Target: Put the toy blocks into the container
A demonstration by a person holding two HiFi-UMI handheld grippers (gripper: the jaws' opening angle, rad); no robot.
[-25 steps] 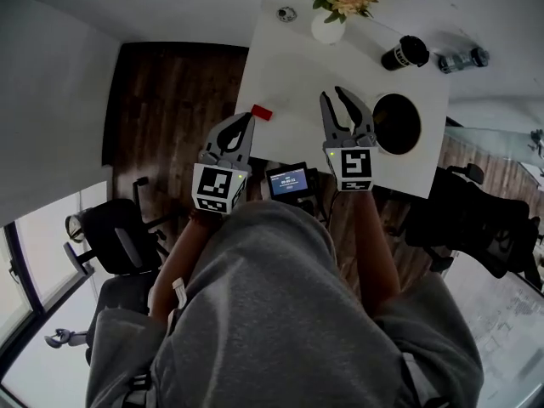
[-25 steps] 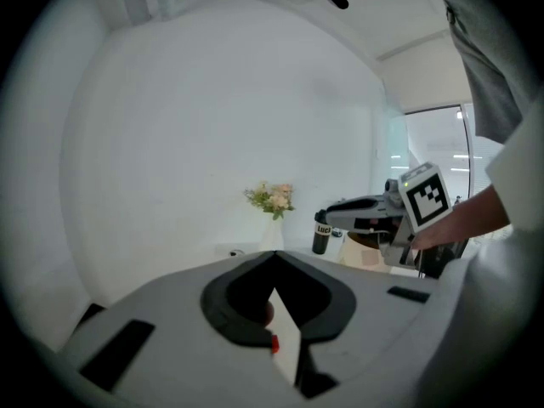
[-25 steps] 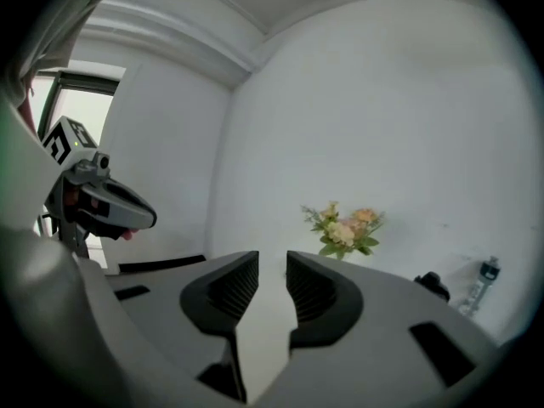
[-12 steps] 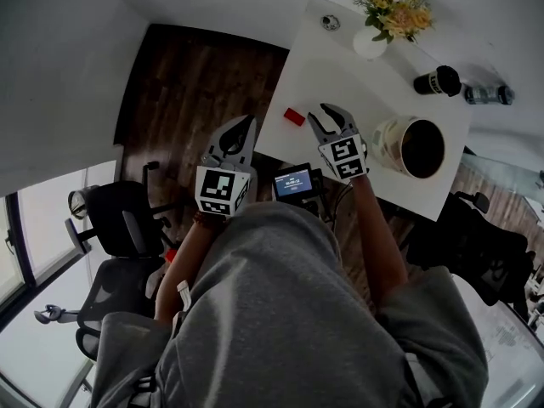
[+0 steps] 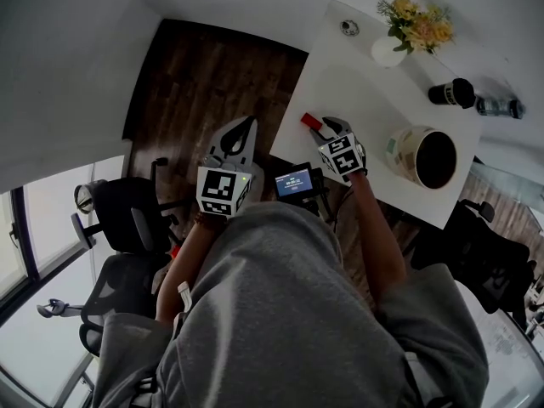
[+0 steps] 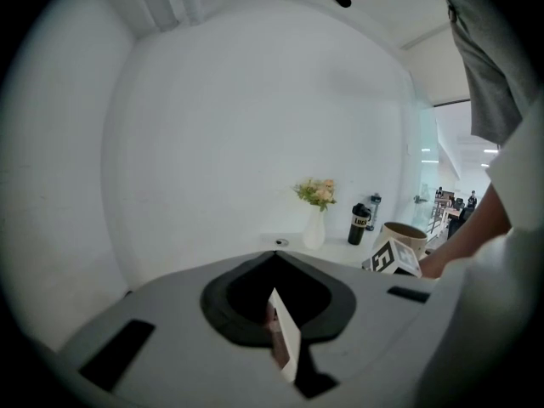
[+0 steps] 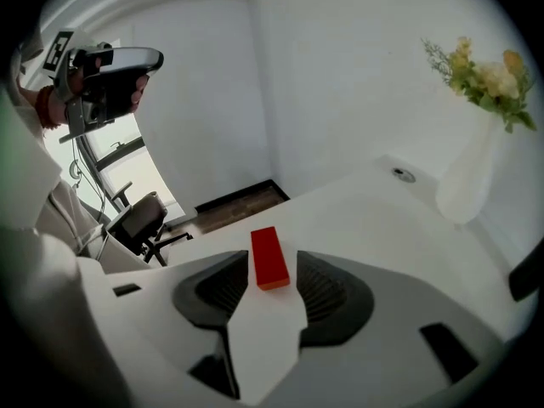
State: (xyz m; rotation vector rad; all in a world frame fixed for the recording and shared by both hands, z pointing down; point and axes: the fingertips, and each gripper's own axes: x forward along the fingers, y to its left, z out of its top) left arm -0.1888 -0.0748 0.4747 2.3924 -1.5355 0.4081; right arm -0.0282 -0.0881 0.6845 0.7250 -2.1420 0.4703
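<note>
A red toy block (image 5: pixel 311 121) lies near the left edge of the white table (image 5: pixel 357 83). My right gripper (image 5: pixel 330 128) is tilted down right beside it. In the right gripper view the block (image 7: pixel 269 253) rests on the table between the jaws, and neither pad touches it. That gripper (image 7: pixel 272 272) is open, and its jaws have just been opening wider. The container (image 5: pixel 421 155), a tan bucket with a dark inside, stands to the right on the table. My left gripper (image 5: pixel 240 130) hovers over the wood floor left of the table with its tips together and nothing held.
A white vase of flowers (image 5: pixel 399 32), a black bottle (image 5: pixel 453 93), a clear bottle (image 5: pixel 497 106) and a small round object (image 5: pixel 349 28) stand at the table's far side. Office chairs (image 5: pixel 119 219) stand on the floor at left. A small screen (image 5: pixel 291 182) sits at the person's chest.
My right gripper has dropped toward the table and tilted down, with its jaws now on either side of the red block and spread wider. The left gripper has shifted slightly.
</note>
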